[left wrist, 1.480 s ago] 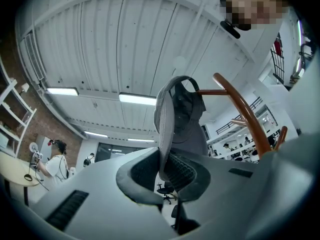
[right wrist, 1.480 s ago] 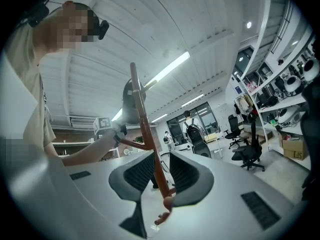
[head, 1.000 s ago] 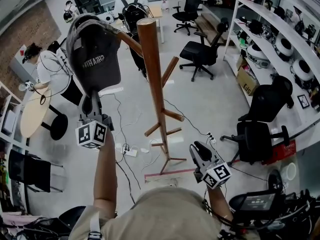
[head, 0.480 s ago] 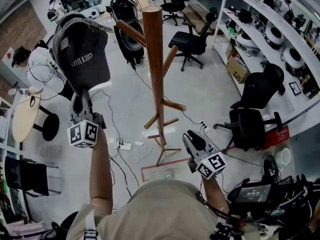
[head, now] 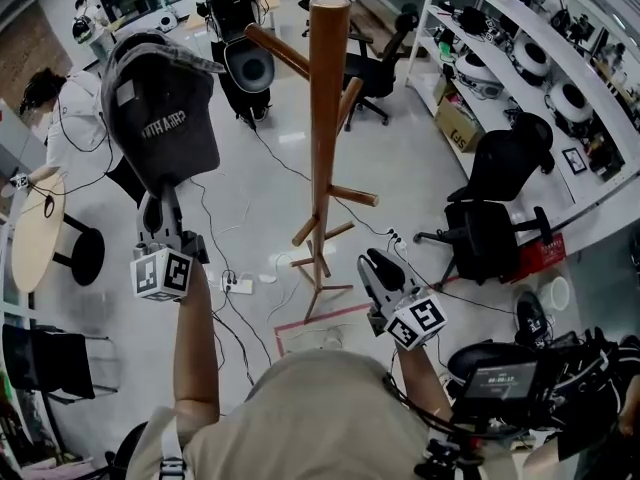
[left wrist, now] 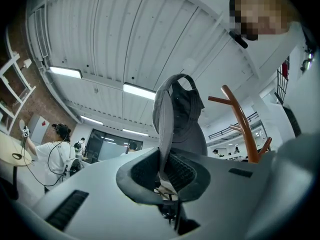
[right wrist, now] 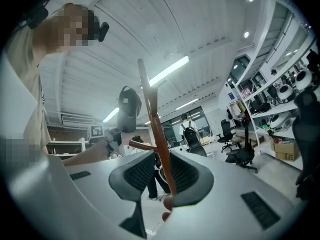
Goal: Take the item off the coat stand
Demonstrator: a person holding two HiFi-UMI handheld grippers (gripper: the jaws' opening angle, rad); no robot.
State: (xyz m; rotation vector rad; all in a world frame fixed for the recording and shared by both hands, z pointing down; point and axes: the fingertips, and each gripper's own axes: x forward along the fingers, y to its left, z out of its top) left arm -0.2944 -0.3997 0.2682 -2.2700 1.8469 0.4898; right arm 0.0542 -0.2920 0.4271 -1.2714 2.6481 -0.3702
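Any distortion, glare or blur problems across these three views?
Head view: sharp, but the fisheye bows the shelves. Left gripper view: dark corners, cap backlit against bright ceiling lights. Right gripper view: dark corners, coat stand slightly bowed by the lens.

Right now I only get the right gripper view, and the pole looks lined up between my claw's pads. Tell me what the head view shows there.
Observer: In the head view the right claw hangs apart from the coat stand.
Operator: Check the cap against the pegs.
Observer: The cap is clear of the top peg, with a gap between them.
Operator: Confirm the grip.
Observer: The left gripper view shows the left claw shut on the cap's fabric.
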